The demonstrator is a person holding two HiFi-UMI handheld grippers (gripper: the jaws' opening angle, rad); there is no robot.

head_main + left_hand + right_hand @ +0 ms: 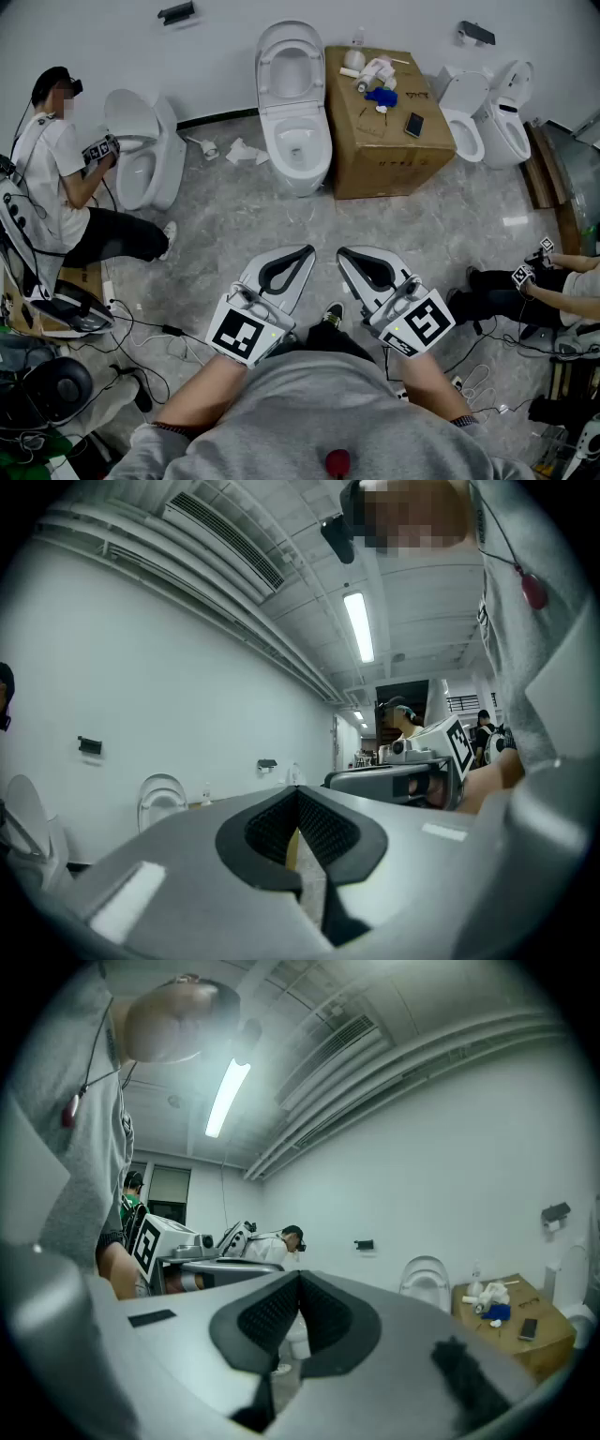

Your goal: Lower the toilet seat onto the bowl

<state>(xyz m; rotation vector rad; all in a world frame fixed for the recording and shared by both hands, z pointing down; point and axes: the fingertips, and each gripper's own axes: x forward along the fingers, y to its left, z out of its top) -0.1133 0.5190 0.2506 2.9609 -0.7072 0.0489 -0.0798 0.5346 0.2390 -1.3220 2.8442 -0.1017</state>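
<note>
The white toilet stands against the far wall, its seat raised upright above the open bowl. Both grippers hang close to my body, well short of it. The left gripper is shut with nothing in it, and so is the right gripper. In the left gripper view the shut jaw tips point at the wall, with the raised seat to the left. In the right gripper view the tips meet, and the toilet shows far off to the right.
A cardboard box with a phone and small items stands right of the toilet. A person sits at another toilet on the left. Two more toilets stand at the right. Cables lie on the floor at the left.
</note>
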